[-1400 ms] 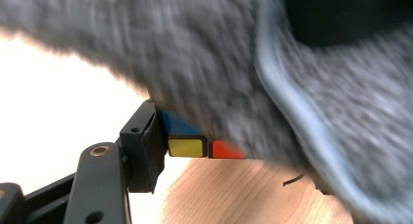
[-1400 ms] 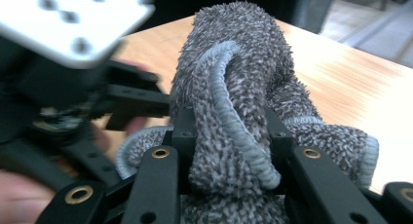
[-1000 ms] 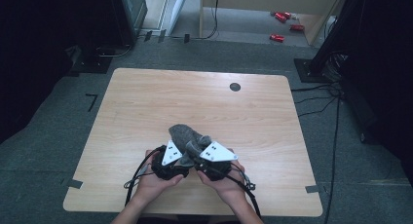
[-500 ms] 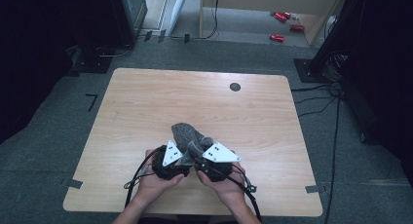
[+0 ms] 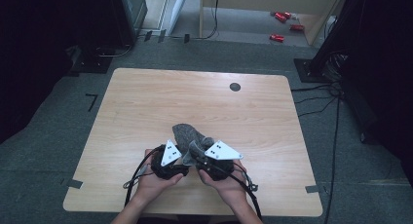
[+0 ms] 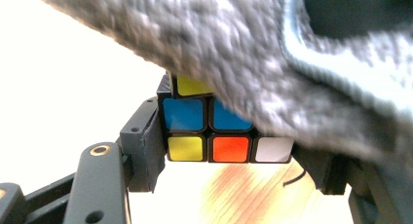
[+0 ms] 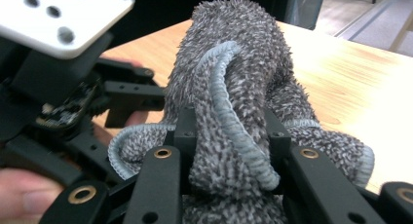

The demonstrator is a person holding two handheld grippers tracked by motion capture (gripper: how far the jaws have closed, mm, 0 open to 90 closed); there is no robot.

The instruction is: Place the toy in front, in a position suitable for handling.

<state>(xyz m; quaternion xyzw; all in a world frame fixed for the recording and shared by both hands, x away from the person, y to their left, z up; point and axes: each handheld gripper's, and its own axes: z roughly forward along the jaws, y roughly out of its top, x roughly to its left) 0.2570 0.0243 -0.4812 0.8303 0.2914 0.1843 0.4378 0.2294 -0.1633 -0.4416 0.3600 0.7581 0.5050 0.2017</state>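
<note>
In the high view both hands sit low and centre in the frame, close together over the near edge of the wooden surface. The left tongs and the right tongs nearly touch, each topped by a pale three-cornered plate, with black cables trailing toward the bottom edge.

A grey fuzzy cloth bunches just above and between them. In the left gripper view the left tongs are closed on a cube with coloured tiles at mid-frame: blue tiles above, yellow, orange and white below. The cloth drapes across the top of the frame, covering the cube's upper right part.

In the right gripper view the right tongs are clamped on the cloth, a thick fold with a pale hemmed edge squeezed between the two black jaws at centre. The left tongs show at the left of that frame, with a fingertip in the lower left corner.
</note>
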